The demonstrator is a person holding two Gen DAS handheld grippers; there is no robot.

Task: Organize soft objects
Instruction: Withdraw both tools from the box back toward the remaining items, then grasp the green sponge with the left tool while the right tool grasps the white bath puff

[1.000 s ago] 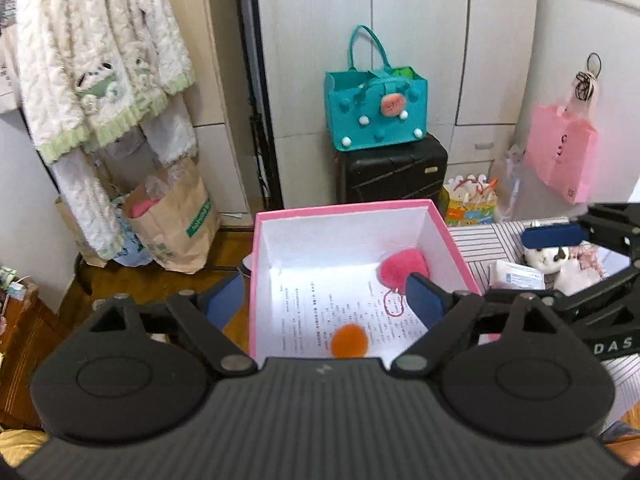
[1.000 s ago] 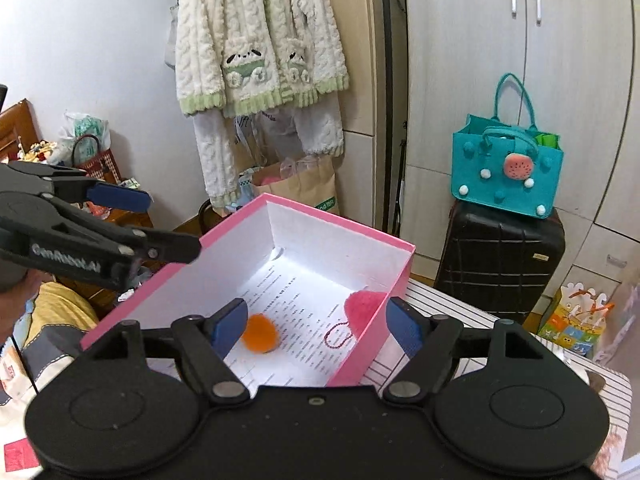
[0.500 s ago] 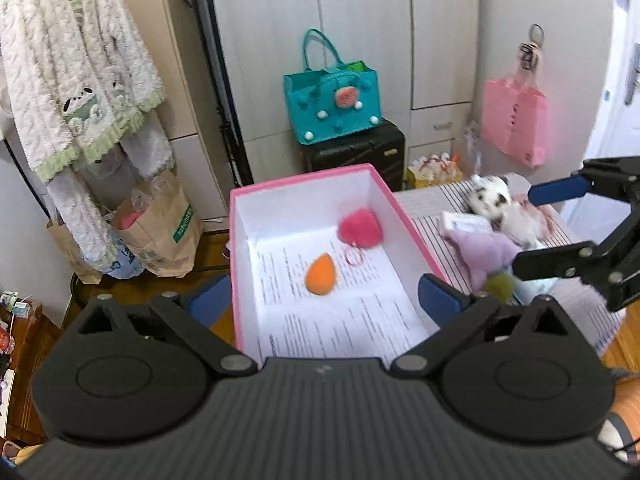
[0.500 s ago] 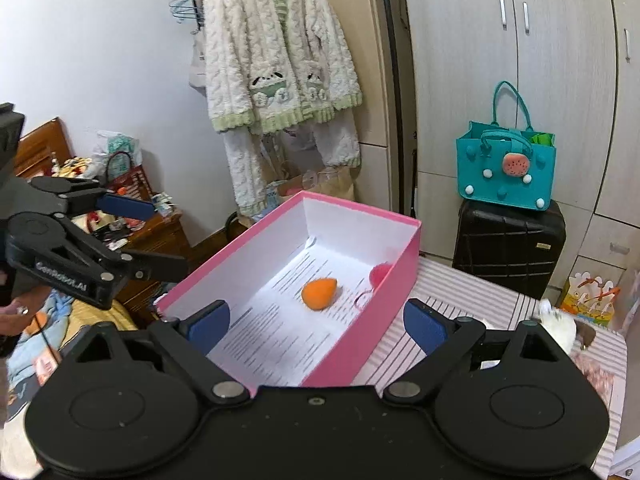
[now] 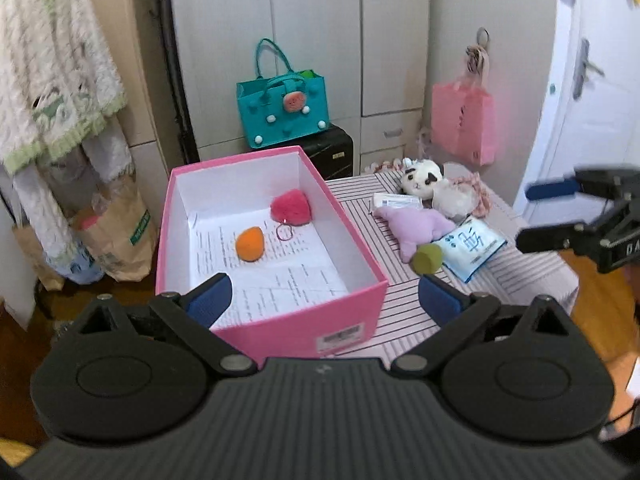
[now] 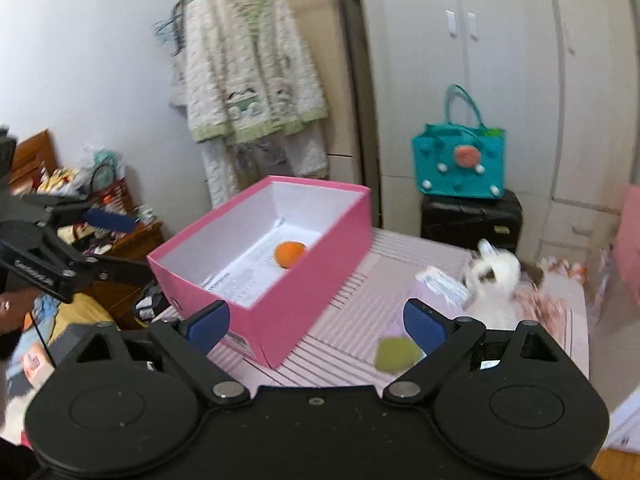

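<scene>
Both tools stand released with nothing between their blue pads: the left tool hangs over the near end of the pink box, and the right tool hangs over the striped tabletop just beside that box's near corner. Their jaws opened wider within the last moment and grip nothing. Inside the box, on a printed paper lining, lie an orange sponge near the middle and a pink pompom with a small ring toward the far wall, close together but apart. To the right of the box on the tabletop, a purple plush lies near a green sponge, which touches or nearly touches a blue-and-white packet. Farther back sits a white plush with black ears beside a small white packet; what the pinkish cloth behind it is I cannot quite tell, since the view is blurred. Behind the tabletop a teal bag stands on a black suitcase.
</scene>
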